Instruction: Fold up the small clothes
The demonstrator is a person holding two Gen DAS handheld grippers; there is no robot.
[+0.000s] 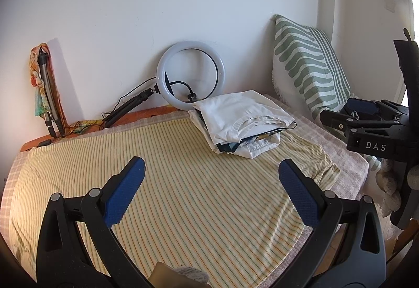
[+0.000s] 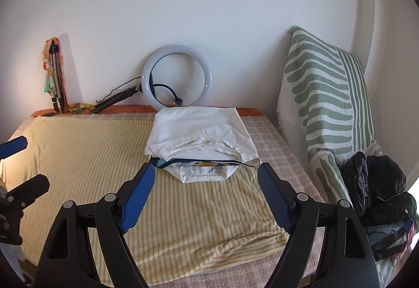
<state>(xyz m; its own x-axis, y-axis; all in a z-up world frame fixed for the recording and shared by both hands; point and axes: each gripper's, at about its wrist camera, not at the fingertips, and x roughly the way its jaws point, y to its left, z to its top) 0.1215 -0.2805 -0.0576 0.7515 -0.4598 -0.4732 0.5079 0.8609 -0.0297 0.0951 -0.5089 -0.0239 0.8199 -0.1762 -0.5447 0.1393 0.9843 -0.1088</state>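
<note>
Left hand-held gripper (image 1: pixel 210 170): blue pads spread wide, nothing between them; hovers over the striped garment.
Right hand-held gripper (image 2: pixel 205 178): jaws wide apart, empty; points toward the pile.
Striped garment (image 1: pixel 183 170): yellow, spread flat on the bed (image 2: pixel 275 136), right edge rumpled.
Pile (image 2: pixel 201 136): folded clothes, white piece on top, lying on the garment's far edge.
Ring light (image 1: pixel 190 75): leans on the wall behind the pile.
Pillow (image 2: pixel 324 99): green-striped, propped upright at right.

Both wrist views face bed (image 1: pixel 183 157), wall
</note>
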